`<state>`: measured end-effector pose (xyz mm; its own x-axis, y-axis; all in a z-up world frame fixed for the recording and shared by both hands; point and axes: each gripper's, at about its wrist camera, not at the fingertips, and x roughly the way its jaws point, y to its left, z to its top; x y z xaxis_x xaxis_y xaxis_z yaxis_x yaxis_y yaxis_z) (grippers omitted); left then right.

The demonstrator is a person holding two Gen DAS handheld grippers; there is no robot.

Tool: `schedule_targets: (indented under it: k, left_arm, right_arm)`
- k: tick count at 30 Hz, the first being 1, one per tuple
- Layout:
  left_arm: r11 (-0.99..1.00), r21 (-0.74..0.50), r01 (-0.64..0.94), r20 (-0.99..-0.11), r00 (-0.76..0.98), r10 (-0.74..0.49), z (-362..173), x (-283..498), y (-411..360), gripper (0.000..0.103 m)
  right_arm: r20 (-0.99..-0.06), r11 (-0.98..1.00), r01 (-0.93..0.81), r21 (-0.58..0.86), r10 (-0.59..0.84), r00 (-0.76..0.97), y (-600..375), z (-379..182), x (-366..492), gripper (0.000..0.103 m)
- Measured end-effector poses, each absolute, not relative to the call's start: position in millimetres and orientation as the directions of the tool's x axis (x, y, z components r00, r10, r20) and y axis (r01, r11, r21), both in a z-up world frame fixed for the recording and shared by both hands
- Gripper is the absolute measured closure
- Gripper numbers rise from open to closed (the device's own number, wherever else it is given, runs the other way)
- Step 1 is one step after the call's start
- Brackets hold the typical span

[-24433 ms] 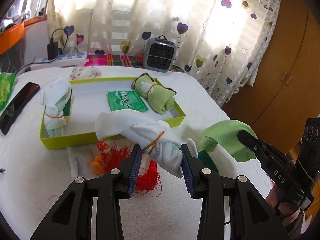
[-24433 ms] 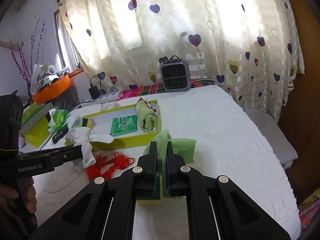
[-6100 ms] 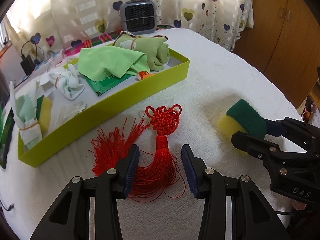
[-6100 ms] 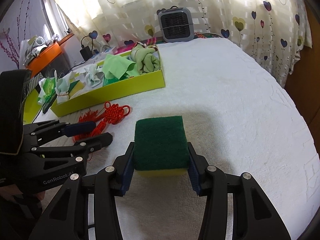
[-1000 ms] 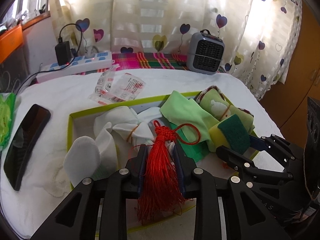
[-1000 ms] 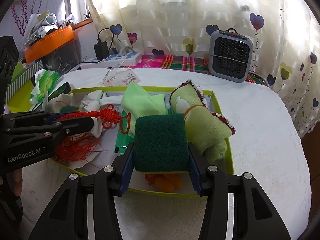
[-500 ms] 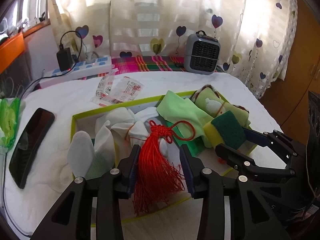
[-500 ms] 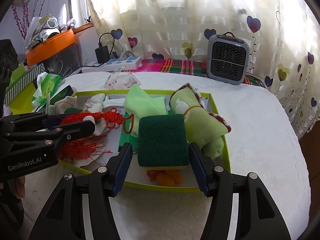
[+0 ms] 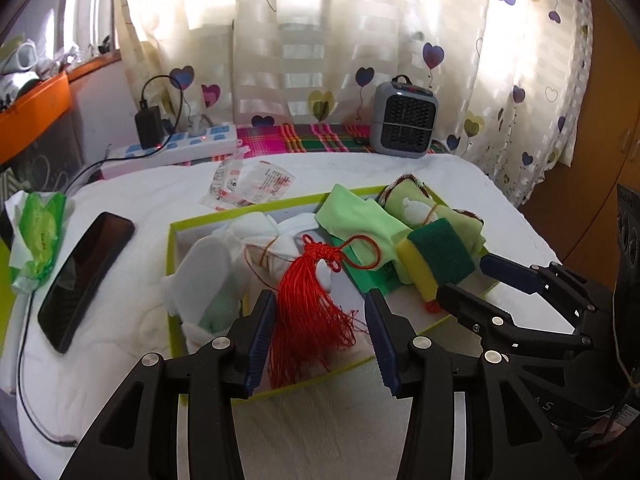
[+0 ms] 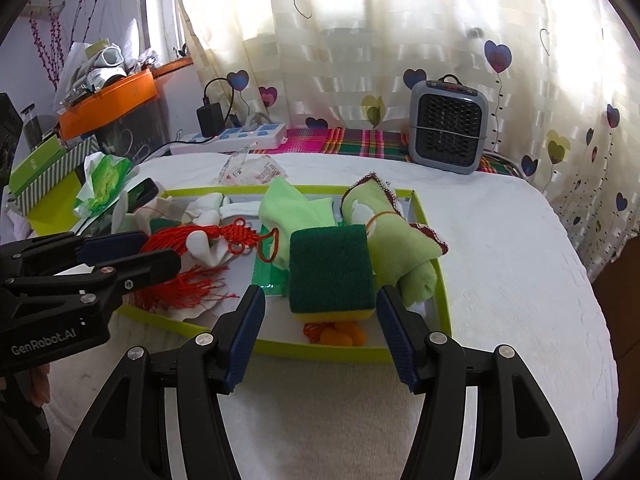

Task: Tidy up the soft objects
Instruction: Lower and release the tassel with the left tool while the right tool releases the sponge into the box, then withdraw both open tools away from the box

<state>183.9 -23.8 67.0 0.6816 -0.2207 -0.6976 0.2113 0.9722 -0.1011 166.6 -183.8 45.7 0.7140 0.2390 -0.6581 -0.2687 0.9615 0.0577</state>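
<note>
A yellow-green tray (image 9: 172, 240) on the white bed holds the soft things: white sock bundles (image 9: 208, 264), a light green cloth (image 9: 356, 220), a rolled green towel (image 10: 400, 248). The red knotted tassel (image 9: 308, 280) lies over the socks. Its fringe falls between the jaws of my left gripper (image 9: 320, 308), which are opening; the pads do not press it. The green-and-yellow sponge (image 10: 330, 266) rests in the tray against the towel. My right gripper (image 10: 320, 300) stands open just in front of it, pads clear of its sides.
A black phone (image 9: 86, 276) and a green tissue pack (image 9: 38, 228) lie left of the tray. Plastic packets (image 9: 252, 182), a power strip (image 9: 180, 148) and a grey heater (image 9: 404, 120) sit behind it. Small orange pieces (image 10: 344, 334) lie at the tray's near edge.
My left jaws have spread off the red tassel and drawn back a little; the tassel now lies in the tray. My right jaws have widened off the sponge, which stays in the tray.
</note>
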Motion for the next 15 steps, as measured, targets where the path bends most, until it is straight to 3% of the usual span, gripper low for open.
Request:
schedule_targets:
  k: [15]
  left_arm:
    - [0.978, -0.108, 0.177, -0.701, 0.684, -0.201, 65, 147, -16, 0.058]
  right_arm:
    - [-0.658, 0.960, -0.269, 0.079, 0.253, 0.709, -187, 47, 136, 0.044]
